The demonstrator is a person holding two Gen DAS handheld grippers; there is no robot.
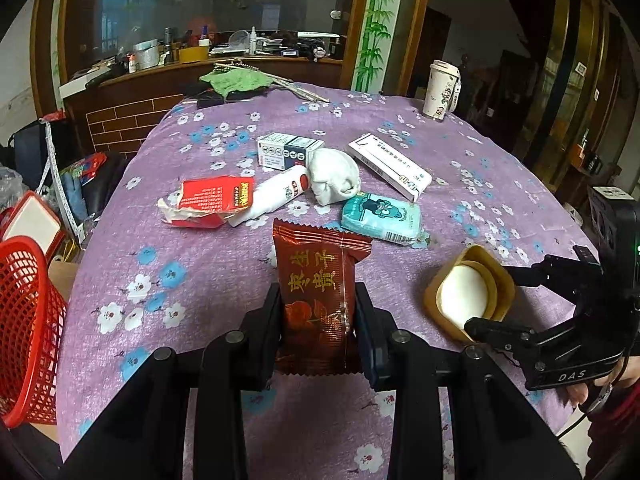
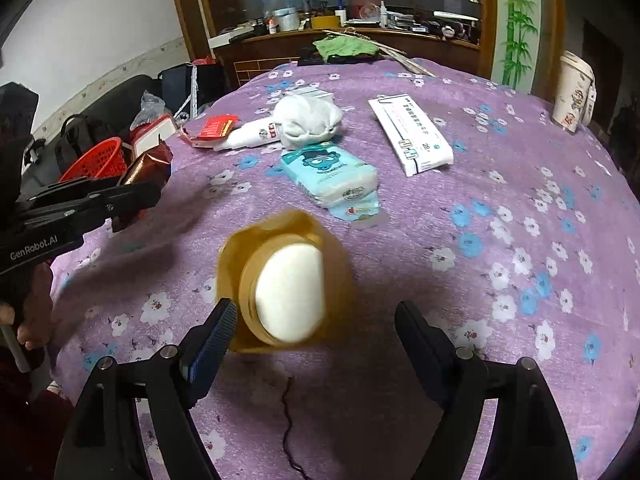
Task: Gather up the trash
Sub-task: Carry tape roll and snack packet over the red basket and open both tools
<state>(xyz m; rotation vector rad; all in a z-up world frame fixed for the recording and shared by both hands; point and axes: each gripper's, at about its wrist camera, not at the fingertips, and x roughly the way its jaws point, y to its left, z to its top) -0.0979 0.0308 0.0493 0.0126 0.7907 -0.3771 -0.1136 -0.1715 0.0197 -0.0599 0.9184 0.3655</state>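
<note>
The left gripper (image 1: 318, 316) clenches an upright dark red foil snack packet (image 1: 318, 300) above the desk (image 1: 200, 280), while the right gripper (image 2: 316, 332) spreads its fingers (image 2: 218, 330) around a tipped yellow paper cup (image 2: 280, 276).

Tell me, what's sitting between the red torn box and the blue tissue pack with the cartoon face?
A white tube and a scrunched white cloth lie between the red torn box and the blue tissue pack. The left wrist view shows it best.

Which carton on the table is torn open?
The red carton at the pile's left; its end is ragged, while the long white box and small white-and-dark box look intact.
</note>
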